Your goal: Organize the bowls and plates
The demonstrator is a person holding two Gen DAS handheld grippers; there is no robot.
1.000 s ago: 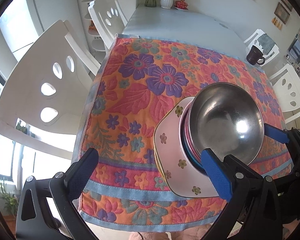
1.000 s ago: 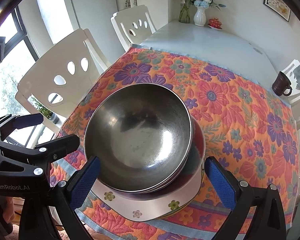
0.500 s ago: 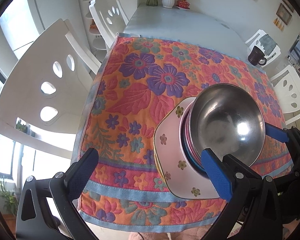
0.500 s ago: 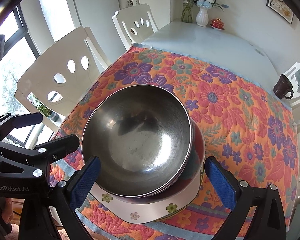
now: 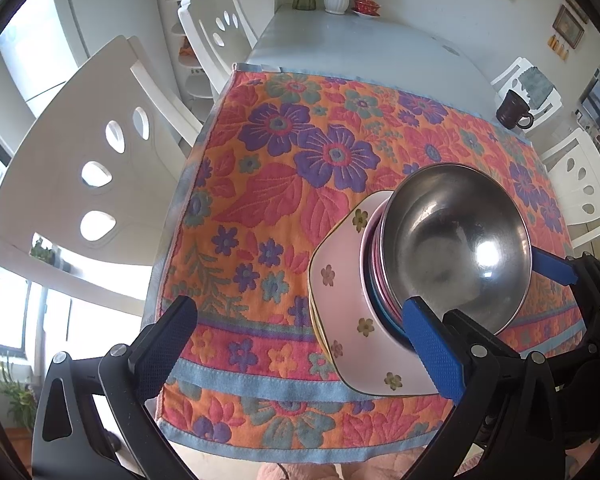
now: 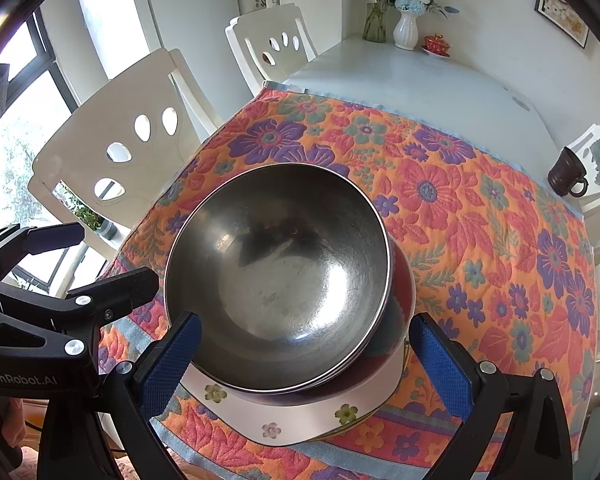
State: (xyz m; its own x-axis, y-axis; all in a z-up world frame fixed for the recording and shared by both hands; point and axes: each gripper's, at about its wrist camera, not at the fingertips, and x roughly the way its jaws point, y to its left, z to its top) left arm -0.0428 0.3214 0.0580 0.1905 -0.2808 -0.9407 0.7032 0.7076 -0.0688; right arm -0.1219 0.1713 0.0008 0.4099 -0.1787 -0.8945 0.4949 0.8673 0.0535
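A stack stands on the floral cloth [image 5: 284, 184] near the table's front edge. On top is a steel bowl [image 5: 460, 248] [image 6: 276, 272], nested in several coloured bowls [image 5: 374, 280]. They rest on a pale square plate with small flowers [image 5: 344, 304] [image 6: 300, 416], which lies on a yellow-edged plate. My right gripper [image 6: 304, 360] is open, one blue finger on each side of the stack's near part. My left gripper [image 5: 300, 340] is open over the cloth, its right finger [image 5: 432, 348] in front of the stack's near side.
A dark mug [image 5: 512, 109] [image 6: 567, 174] stands at the cloth's far right corner. Vases [image 6: 405, 30] and a red cup sit at the table's far end. White chairs [image 5: 96, 176] line the left side, others [image 5: 580, 184] the right. The cloth's near hem hangs at the table's edge.
Both views have shifted only slightly. The stack has not moved and both grippers remain open.
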